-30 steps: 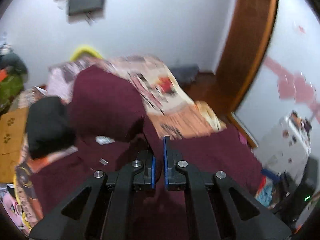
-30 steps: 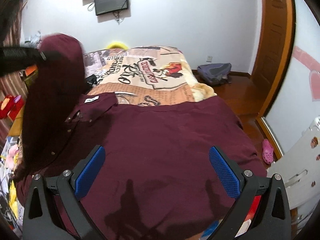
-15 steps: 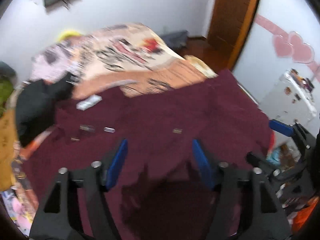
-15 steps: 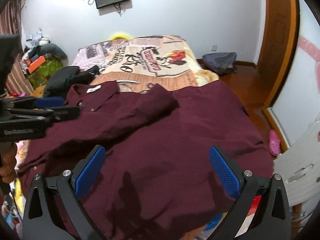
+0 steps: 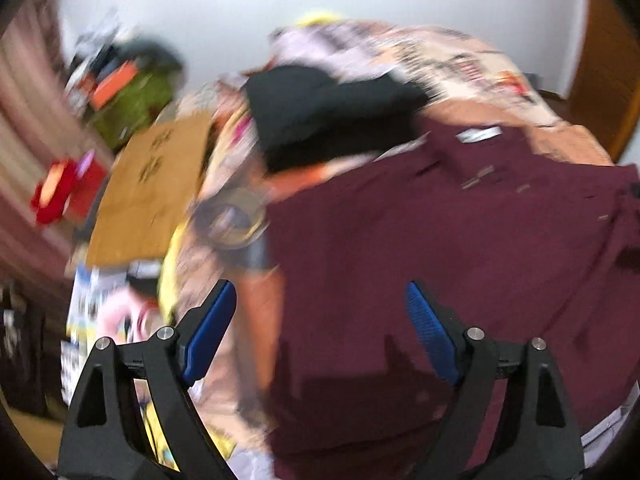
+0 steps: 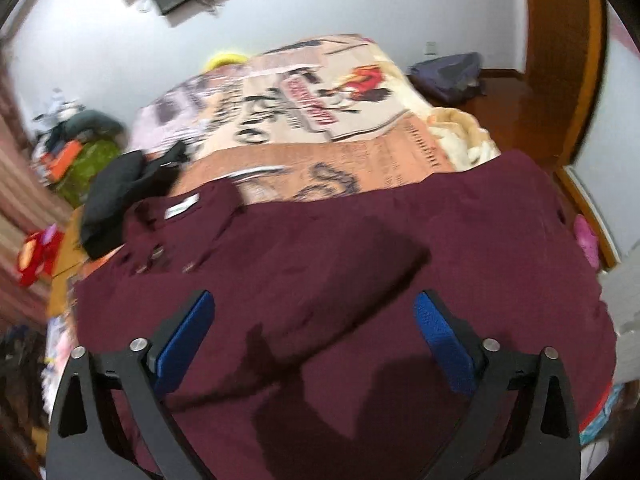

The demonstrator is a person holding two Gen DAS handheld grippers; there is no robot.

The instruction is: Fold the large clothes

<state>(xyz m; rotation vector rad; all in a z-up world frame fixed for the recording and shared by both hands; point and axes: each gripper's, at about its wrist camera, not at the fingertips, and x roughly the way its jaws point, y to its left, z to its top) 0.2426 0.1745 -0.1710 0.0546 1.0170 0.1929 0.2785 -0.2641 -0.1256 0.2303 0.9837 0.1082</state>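
Observation:
A large maroon button-up shirt (image 6: 360, 280) lies spread over the near end of the bed, collar and white label (image 6: 182, 206) at the left, one sleeve folded across its front. In the left wrist view the maroon shirt (image 5: 460, 260) fills the right half, its left edge running between the fingers. My left gripper (image 5: 320, 332) hovers over that edge, jaws opening, nothing gripped. My right gripper (image 6: 316, 340) hangs above the shirt's middle, jaws wide and closing slightly, with nothing between the pads.
The bed has a printed cover (image 6: 320, 112). A black garment (image 6: 116, 196) lies beside the collar. A brown board (image 5: 148, 188) and red toy (image 5: 56, 192) sit left of the bed. A dark bag (image 6: 448, 76) is on the floor by the wooden door (image 6: 560, 60).
My left gripper let go of the sleeve, which now lies across the shirt front, then opened wide and swung left and down to the shirt's left edge. My right gripper dipped and rolled a little.

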